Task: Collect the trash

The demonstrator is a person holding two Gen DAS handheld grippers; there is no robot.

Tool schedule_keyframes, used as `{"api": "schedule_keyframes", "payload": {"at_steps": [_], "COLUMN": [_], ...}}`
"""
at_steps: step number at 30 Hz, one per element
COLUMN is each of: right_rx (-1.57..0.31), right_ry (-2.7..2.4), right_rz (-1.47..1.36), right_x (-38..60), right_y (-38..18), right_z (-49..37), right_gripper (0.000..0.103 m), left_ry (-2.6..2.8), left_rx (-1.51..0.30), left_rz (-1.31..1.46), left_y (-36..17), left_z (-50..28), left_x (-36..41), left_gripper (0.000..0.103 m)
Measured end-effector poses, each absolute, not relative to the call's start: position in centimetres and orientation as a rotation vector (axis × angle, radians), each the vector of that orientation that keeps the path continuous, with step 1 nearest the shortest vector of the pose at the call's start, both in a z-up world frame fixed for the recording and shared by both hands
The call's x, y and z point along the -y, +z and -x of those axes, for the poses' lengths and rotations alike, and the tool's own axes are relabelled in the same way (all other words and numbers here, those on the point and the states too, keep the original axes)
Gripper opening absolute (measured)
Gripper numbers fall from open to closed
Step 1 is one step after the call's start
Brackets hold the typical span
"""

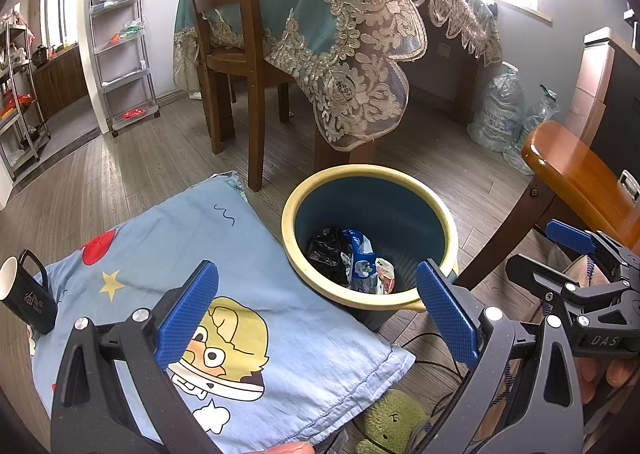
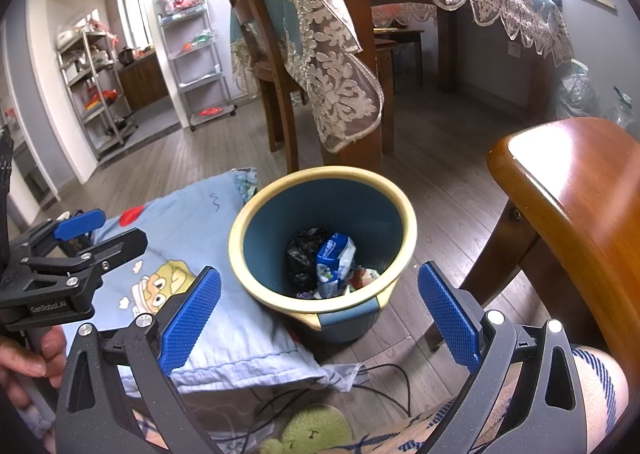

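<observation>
A blue bin with a yellow rim (image 1: 287, 222) (image 2: 236, 242) stands on the wood floor. At its bottom lie a crumpled black bag (image 1: 328, 254) (image 2: 302, 254) and a blue-and-white wrapper (image 1: 362, 262) (image 2: 334, 254) with other small scraps. My left gripper (image 1: 318, 312) is open and empty, above the edge of a cartoon-print blue cloth (image 1: 180, 238) (image 2: 192, 222), just short of the bin. My right gripper (image 2: 320, 314) is also open and empty, hovering before the bin's near rim. Each gripper shows at the side of the other's view.
A black mug (image 1: 28, 298) sits on the cloth's left part. A wooden chair seat (image 1: 580, 166) (image 2: 568, 182) juts in at the right. Behind the bin are a lace-covered table (image 1: 360, 34) and another chair (image 1: 224, 14). A green plush toy (image 1: 392, 422) and cable (image 2: 384, 370) lie near.
</observation>
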State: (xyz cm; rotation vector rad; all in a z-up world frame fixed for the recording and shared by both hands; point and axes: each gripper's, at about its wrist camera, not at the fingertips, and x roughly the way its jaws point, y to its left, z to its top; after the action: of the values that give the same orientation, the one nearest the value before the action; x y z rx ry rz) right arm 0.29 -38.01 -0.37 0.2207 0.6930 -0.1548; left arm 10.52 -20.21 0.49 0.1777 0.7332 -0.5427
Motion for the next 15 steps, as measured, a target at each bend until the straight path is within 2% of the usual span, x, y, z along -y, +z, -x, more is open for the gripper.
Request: {"api": "schedule_keyframes", "payload": {"at_steps": [15], "right_rx": [-0.693], "right_ry": [-0.155], "right_rz": [-0.220], "right_x": [38.01], "right_y": [-0.32], "right_z": [-0.30], "right_gripper": [0.098], "left_ry": [-0.551], "left_rx": [-0.732], "left_rz": [-0.183], "left_y": [0.41], "left_z": [-10.29], "left_x": [20.26], "left_gripper": [0.097]}}
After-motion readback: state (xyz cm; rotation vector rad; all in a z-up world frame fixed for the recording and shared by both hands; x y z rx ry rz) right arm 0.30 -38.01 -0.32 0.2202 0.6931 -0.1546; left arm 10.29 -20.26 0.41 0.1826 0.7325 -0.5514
